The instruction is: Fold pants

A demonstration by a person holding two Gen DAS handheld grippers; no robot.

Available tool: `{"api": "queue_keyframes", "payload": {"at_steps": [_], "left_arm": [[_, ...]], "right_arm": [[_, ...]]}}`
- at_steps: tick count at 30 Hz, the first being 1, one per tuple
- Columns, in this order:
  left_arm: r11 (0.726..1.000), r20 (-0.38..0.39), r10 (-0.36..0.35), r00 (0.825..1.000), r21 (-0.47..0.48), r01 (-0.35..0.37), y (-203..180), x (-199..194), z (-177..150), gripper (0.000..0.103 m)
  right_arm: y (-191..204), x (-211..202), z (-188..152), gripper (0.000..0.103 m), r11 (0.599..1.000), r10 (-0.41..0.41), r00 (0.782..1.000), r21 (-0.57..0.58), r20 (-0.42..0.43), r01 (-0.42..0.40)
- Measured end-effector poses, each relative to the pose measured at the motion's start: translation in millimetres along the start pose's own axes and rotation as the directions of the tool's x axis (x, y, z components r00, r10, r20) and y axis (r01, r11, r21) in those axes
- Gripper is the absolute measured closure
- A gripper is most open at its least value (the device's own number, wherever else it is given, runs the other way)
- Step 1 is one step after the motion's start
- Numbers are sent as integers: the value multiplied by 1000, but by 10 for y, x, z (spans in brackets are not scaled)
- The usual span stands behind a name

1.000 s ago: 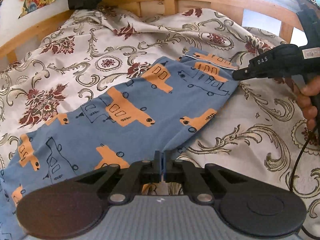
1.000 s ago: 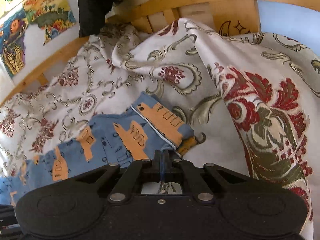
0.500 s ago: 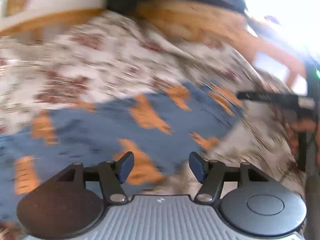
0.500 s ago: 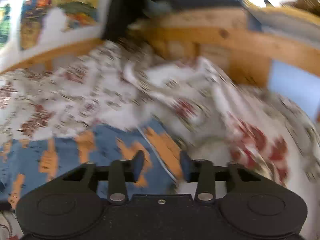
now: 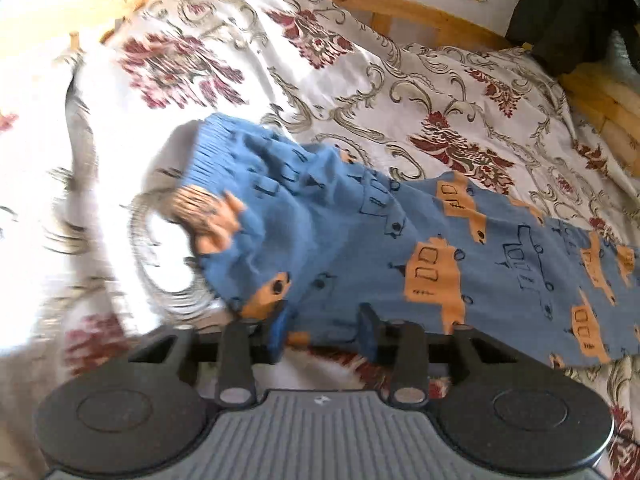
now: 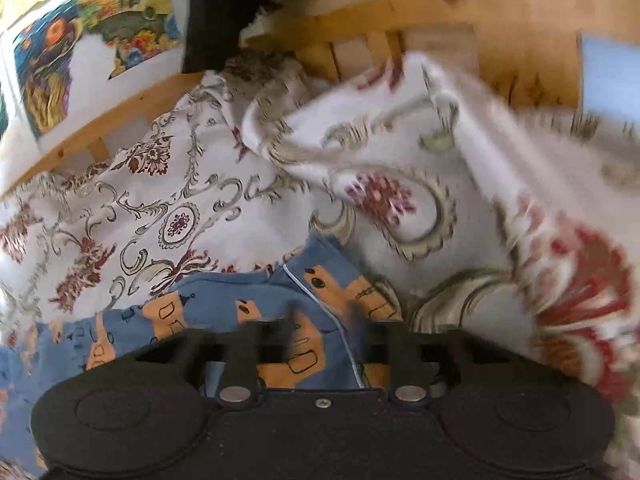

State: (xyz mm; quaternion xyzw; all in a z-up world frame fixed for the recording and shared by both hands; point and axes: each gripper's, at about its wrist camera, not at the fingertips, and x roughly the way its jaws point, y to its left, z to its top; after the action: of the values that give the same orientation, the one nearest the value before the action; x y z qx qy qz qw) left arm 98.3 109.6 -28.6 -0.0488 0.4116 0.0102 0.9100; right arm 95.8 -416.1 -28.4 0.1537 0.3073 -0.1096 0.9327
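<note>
Setting: wooden bed frame [image 6: 500,12] around a bedspread [image 5: 460,92] printed with maroon flowers and grey scrolls; colourful pictures [image 6: 88,40] on the white wall behind.
Left gripper [image 5: 324,330]: 2 blue-padded fingers [image 5: 278,326] spread apart, nothing pinched between them; they sit at the near edge of the cloth, and contact with it cannot be told.
Right gripper [image 6: 324,332]: 2 fingers spread apart with cloth showing in the gap; both tips are smeared by motion blur, so contact cannot be judged.
Pants [image 5: 400,248]: blue with orange vehicle prints, lying on the bedspread. In the left wrist view they run from a bunched, ribbed end [image 5: 216,152] at upper left toward the right edge, where the frame cuts them off.
Pants, right wrist view: a hemmed end with a pale stitched line [image 6: 320,304] lies just ahead of the fingers; the gripper body covers the near part, and the left edge cuts off the rest.
Bedspread fold [image 6: 360,120]: a raised ridge of the spread stands beyond the pants.
Hard to read: the left third of the left wrist view is blown out and streaked; the right side of the right wrist view is blurred.
Dark shape [image 5: 572,12]: at the upper right of the left wrist view, too unclear to name.
</note>
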Motion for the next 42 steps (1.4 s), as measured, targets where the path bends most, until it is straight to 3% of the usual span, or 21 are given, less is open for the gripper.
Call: {"api": "queue_keyframes", "payload": {"at_steps": [1,2,5,9,12,15,16,17,19,20,25,28,31,32,33,34,35,37,39,41,42], "left_arm": [[1000,17,26,1000,-3,-26,-23,-71,2,28],[1000,52,20,998,-5,-20,-55,-149,6,21],[997,107,-72,992,46,68,-243,-202,186,18],[986,79,-106,991,136,94,-608,101,635,18],[987,-61,-158,986,-14,157,-698,519,944,25],[973,-129,-161,978,-184,136,-649,813,1070,33],[966,-152,-158,976,-226,122,-606,897,1061,41],[962,-188,-148,971,-253,98,-576,994,1047,61],[970,-255,-85,963,-242,21,-489,1166,928,90],[974,-242,-71,968,-228,15,-457,1182,857,96],[977,-109,-111,988,-195,88,-368,1033,514,99],[977,-41,-140,989,-168,131,-333,975,380,100],[970,-32,-168,985,-186,159,-288,971,384,100],[964,-33,-184,982,-204,173,-259,985,391,100],[957,-33,-201,979,-219,189,-220,988,391,100],[949,-33,-218,975,-241,204,-161,964,375,100],[937,-34,-239,970,-271,221,-119,960,384,100],[905,-45,-277,960,-349,245,-32,985,412,99],[847,-51,-332,942,-456,274,62,1041,442,90],[788,-41,-388,921,-533,308,115,1079,478,61],[760,-32,-415,909,-561,327,126,1101,492,54]], "right_arm": [[77,-66,-21,30,999,22,999,-40,25,-21],[153,-112,-39,30,995,54,998,-83,38,-50],[452,-136,-168,23,965,111,994,-242,3,-107],[660,6,-333,23,949,132,988,-277,-85,-150],[816,-36,-350,23,911,143,988,-384,-52,-152],[1008,9,-212,23,848,224,974,-483,-45,-217],[1081,67,-153,24,815,272,960,-515,-63,-264],[1178,142,-61,27,773,323,942,-550,-90,-317],[1419,355,145,41,700,406,901,-581,-154,-415],[1551,476,254,55,668,449,871,-573,-198,-475],[2386,1105,503,61,444,597,640,-465,-485,-766],[2821,1324,448,61,363,600,577,-455,-553,-813],[3117,1549,356,61,326,579,545,-441,-606,-836],[3164,1590,316,66,316,568,535,-434,-625,-844],[3195,1623,278,80,301,559,523,-429,-644,-851],[3202,1614,249,91,286,558,520,-438,-647,-852],[3180,1544,234,99,272,571,537,-475,-620,-837],[3131,1379,206,99,226,594,530,-507,-605,-832],[3110,1196,160,99,174,599,520,-535,-608,-827],[3091,1047,92,99,131,594,521,-565,-613,-815],[3078,986,59,99,113,592,521,-577,-615,-809]]}}
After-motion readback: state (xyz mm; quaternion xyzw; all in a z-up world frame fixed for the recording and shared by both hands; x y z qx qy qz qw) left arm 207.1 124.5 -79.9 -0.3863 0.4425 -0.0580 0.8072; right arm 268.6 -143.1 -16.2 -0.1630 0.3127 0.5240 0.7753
